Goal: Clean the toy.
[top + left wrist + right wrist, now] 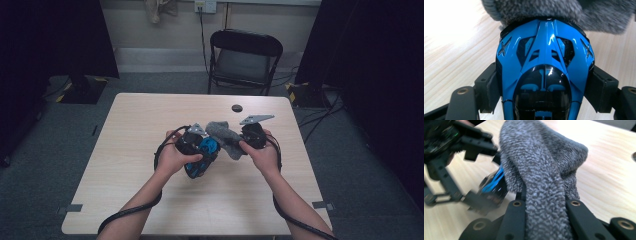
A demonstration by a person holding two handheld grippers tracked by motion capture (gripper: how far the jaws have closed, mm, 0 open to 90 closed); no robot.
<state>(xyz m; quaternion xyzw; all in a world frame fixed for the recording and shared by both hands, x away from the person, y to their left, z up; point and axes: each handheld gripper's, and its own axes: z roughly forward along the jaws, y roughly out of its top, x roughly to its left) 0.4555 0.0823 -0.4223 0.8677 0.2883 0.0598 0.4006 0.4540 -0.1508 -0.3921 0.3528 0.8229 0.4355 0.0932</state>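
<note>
Two tongs hold toy car and sock above table.

Sock over toy's front end, above table centre, between both hands

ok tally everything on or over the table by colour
blue and black: 1, the toy, clamped in the left gripper
grey: 1, the sock, pinched in the right gripper
black: 1, the small round disc
total: 3
</note>
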